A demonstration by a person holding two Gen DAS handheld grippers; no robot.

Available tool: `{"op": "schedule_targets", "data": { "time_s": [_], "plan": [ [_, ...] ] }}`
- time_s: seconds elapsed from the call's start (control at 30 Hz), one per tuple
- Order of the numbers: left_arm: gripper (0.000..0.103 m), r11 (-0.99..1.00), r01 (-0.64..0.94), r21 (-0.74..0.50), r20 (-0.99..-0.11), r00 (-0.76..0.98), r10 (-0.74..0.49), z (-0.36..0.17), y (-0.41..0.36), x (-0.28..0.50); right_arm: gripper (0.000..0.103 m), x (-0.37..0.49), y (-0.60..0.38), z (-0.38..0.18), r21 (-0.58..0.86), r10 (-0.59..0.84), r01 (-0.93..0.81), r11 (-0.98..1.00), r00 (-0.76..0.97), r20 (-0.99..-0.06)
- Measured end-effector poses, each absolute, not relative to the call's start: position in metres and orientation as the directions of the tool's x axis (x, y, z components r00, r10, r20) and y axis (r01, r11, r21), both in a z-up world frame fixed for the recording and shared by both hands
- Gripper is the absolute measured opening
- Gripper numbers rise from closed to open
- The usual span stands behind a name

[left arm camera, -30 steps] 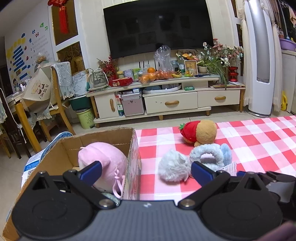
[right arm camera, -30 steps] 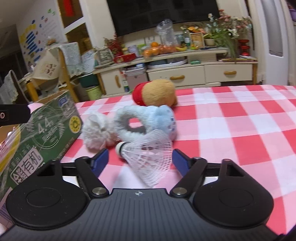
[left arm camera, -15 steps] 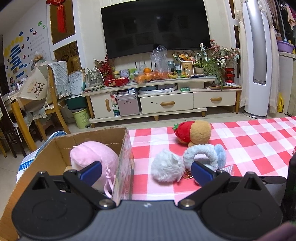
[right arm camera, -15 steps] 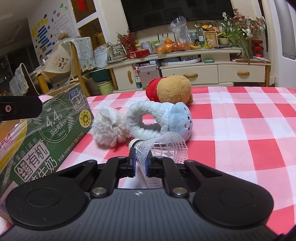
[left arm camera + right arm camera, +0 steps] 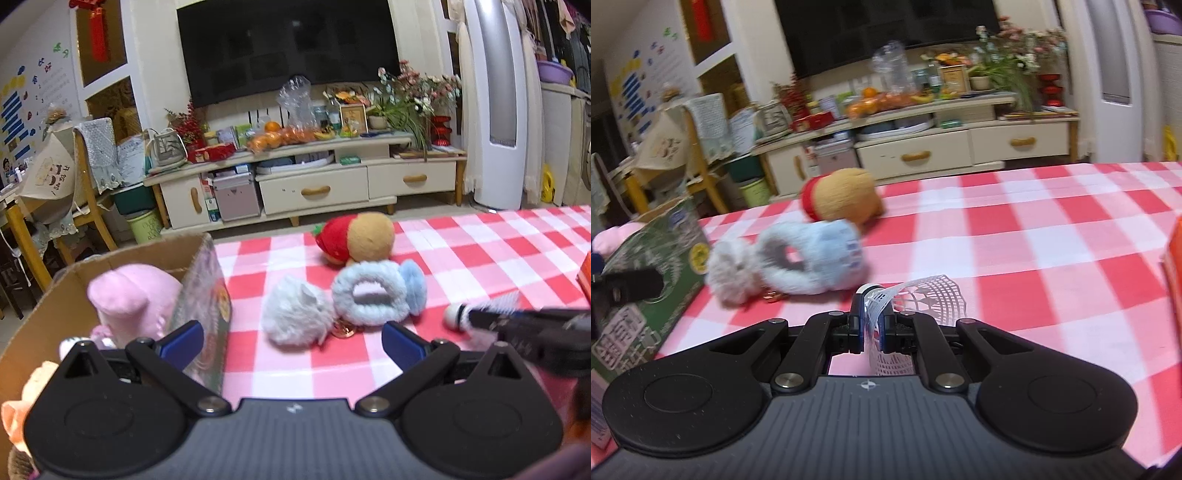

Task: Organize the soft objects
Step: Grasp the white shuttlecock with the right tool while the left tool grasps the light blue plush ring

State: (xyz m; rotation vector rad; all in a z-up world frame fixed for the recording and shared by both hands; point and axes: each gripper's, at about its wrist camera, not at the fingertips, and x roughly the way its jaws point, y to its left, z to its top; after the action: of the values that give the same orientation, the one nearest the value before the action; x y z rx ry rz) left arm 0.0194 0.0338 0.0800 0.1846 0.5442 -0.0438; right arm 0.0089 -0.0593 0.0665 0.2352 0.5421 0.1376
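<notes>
Since half a second before, the right claw (image 5: 872,325) had lifted the shuttlecock (image 5: 923,295) and swung it rightward, away from the plush pile; its fingers pinched the flattened white skirt, with the cork tip poking up just past them. Motion blurred the right wrist view, so the toys there were soft-edged. From the left wrist view the shuttlecock (image 5: 458,317) showed only as its white tip and a smear of netting, the rest hidden by the dark, blurred right claw (image 5: 524,325).

The left claw (image 5: 291,341) stood wide and held nothing, its left finger over the open box (image 5: 122,258) and its right finger over the tabletop (image 5: 480,258). Inside the box a pink plush (image 5: 136,299) leaned against the right wall, and smaller toys below it were mostly cut off by the claw's body. On the checked cloth, a white puff (image 5: 295,317) touched a blue ring plush (image 5: 373,299), with a strawberry-capped brown plush (image 5: 354,240) just behind. An orange object (image 5: 1174,266) was cut off at the right edge. Between it and the plush pile the cloth lay bare.
</notes>
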Motion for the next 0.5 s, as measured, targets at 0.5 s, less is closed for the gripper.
{"op": "schedule_targets", "data": {
  "time_s": [0.5],
  "plan": [
    [0.102, 0.984, 0.128, 0.127, -0.515, 0.856, -0.045, 0.064, -0.008, 0.037, 0.016, 0.009, -0.111, 0.057, 0.336, 0.151, 0.033, 0.941, 0.85, -0.505]
  ]
}}
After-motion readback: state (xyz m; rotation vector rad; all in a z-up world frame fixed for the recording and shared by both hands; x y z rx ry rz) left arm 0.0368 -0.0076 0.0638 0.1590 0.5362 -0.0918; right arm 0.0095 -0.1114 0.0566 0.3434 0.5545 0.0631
